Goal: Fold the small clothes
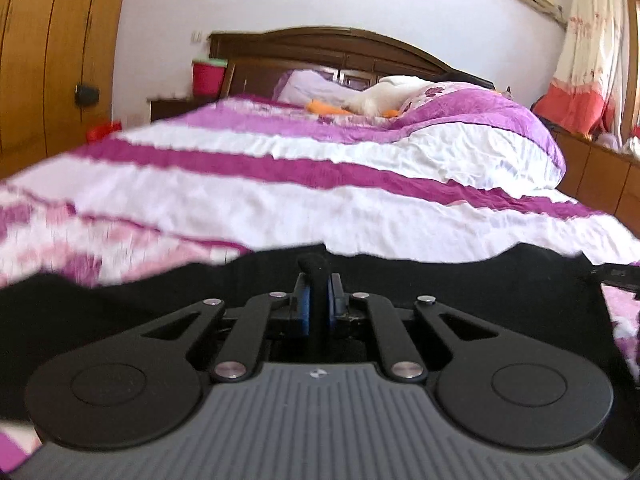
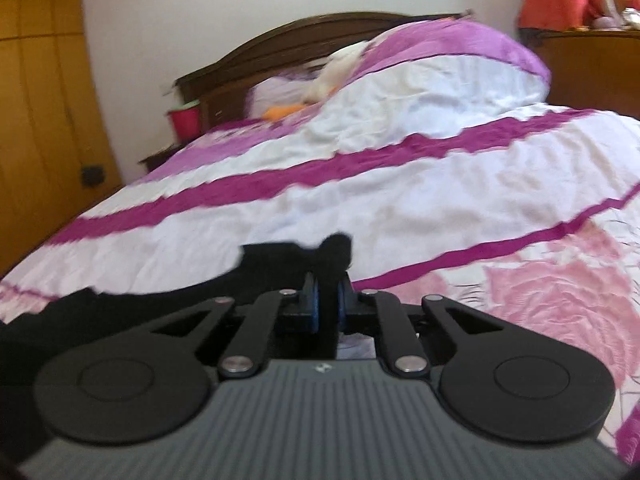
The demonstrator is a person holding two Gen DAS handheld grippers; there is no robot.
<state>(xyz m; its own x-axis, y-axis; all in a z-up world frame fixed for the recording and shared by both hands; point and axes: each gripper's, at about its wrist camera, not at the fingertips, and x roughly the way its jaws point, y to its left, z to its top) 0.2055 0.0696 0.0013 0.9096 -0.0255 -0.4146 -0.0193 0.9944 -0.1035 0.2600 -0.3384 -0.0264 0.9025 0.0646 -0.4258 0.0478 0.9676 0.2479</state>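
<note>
A black garment (image 1: pixel 460 280) lies spread across the near part of a bed with a white and purple striped cover (image 1: pixel 320 200). My left gripper (image 1: pixel 318 292) is shut on a fold of the black garment, which pokes up between the blue pads. In the right wrist view the same black garment (image 2: pixel 160 300) stretches to the left. My right gripper (image 2: pixel 328 288) is shut on another edge of it, with a tuft of fabric standing above the pads. Both grippers hold the cloth low over the bed cover (image 2: pixel 400 200).
A dark wooden headboard (image 1: pixel 320 46), pillows and a white and orange item (image 1: pixel 372 104) are at the far end of the bed. A red bin (image 1: pixel 206 76) stands on a nightstand at the left. Wooden wardrobes (image 1: pixel 52 60) line the left side. A cabinet (image 1: pixel 600 168) is at the right.
</note>
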